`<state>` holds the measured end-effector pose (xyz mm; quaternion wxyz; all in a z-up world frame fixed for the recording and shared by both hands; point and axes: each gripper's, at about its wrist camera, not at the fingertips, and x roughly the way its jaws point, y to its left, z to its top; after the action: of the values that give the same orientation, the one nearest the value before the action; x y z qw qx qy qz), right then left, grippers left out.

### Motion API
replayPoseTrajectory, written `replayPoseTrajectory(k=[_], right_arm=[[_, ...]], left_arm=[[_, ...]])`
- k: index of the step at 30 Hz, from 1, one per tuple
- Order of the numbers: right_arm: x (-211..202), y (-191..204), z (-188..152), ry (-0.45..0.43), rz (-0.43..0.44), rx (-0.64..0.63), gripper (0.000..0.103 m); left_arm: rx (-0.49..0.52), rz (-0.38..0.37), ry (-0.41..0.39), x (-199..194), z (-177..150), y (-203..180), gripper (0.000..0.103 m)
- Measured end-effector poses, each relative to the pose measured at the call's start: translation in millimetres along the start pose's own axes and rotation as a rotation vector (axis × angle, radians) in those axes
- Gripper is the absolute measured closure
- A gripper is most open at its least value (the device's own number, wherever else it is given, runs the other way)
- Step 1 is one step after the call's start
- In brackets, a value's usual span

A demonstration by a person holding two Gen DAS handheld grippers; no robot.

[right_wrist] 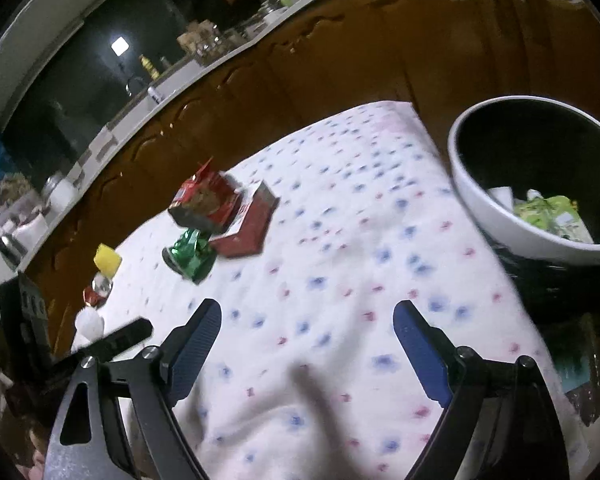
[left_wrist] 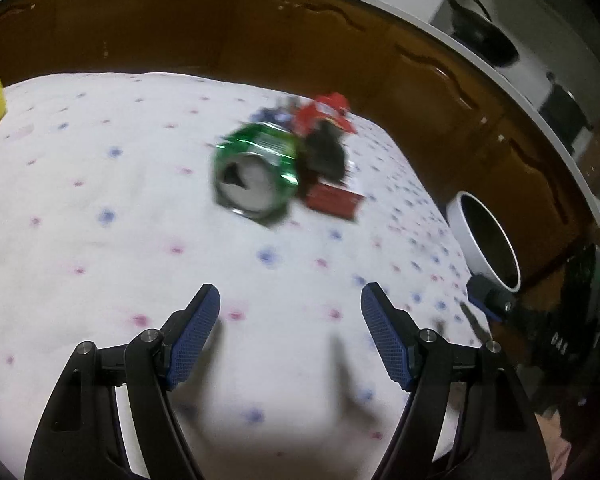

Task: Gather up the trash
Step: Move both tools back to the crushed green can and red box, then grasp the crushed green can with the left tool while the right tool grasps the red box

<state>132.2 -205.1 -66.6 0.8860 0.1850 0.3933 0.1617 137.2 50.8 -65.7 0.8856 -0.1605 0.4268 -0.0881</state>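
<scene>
Left gripper (left_wrist: 290,300) spread wide, empty, above the dotted cloth (left_wrist: 100,208) on the bench. Ahead and well apart: crushed green can (left_wrist: 256,172), touching red packets (left_wrist: 328,196). Right gripper (right_wrist: 307,320) also wide, empty. White bin (right_wrist: 496,216) off right, holding green wrapper (right_wrist: 548,216).

Bare cloth (left_wrist: 100,208) before crushed can (left_wrist: 256,172)
</scene>
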Motion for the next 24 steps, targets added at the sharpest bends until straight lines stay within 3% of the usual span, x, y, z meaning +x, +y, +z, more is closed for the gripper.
replayPoseTrajectory(k=[17,24], right_arm=[[54,43,15,0.066,0.019,-0.109,0.014],[92,73,35,0.071,0.000,-0.228,0.014]], left_arm=[[-0.126,0.006,-0.011,14,69,64,0.028],[-0.198,-0.019,0.017,30,82,87,0.028]])
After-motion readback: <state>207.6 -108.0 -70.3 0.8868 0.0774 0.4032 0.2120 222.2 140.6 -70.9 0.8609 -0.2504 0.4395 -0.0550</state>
